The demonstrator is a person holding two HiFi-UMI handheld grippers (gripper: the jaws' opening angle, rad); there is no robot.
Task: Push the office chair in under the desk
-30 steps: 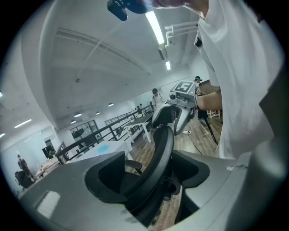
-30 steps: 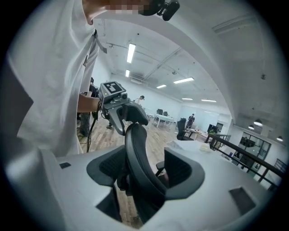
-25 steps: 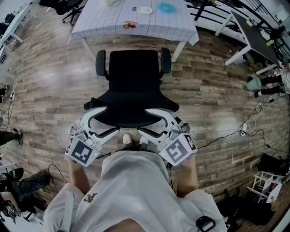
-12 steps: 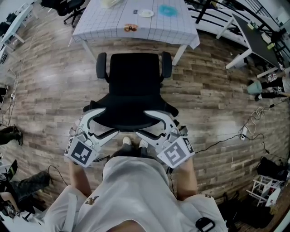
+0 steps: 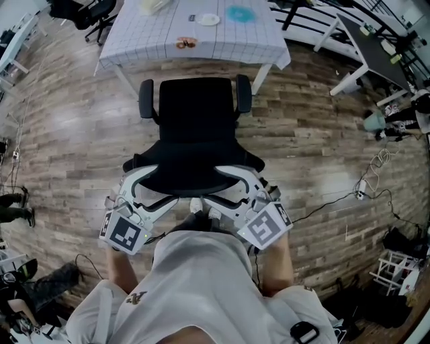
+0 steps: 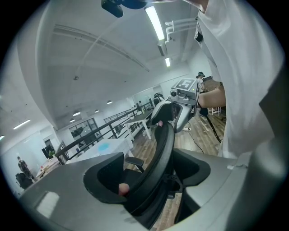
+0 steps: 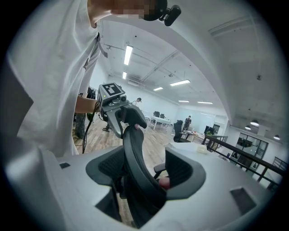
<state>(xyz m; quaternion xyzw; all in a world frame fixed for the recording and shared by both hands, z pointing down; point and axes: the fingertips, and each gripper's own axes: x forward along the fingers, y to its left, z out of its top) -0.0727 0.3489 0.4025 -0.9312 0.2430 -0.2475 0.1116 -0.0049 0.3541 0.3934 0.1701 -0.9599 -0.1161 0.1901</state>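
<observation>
A black office chair [image 5: 198, 114] stands on the wood floor, its seat facing a desk [image 5: 154, 44] draped in a white checked cloth, with its armrests close to the desk's front edge. Its curved backrest [image 5: 191, 171] is on my side. My left gripper [image 5: 161, 181] is shut on the backrest's left part, my right gripper [image 5: 218, 181] on its right part. In the left gripper view the backrest [image 6: 158, 153] runs between the jaws of the left gripper [image 6: 149, 180]. In the right gripper view the backrest [image 7: 135, 162] likewise sits between the jaws of the right gripper [image 7: 140, 180].
On the desk lie a plate [image 5: 209, 19], a blue item [image 5: 240, 13] and a small snack [image 5: 183, 43]. More white tables [image 5: 363, 47] stand at the right. Cables [image 5: 366, 188] trail over the floor at the right. Another chair [image 5: 87, 13] is at the top left.
The chair has rolled a little toward the desk, with both grippers still clamped on its backrest. The person has stepped forward behind it.
</observation>
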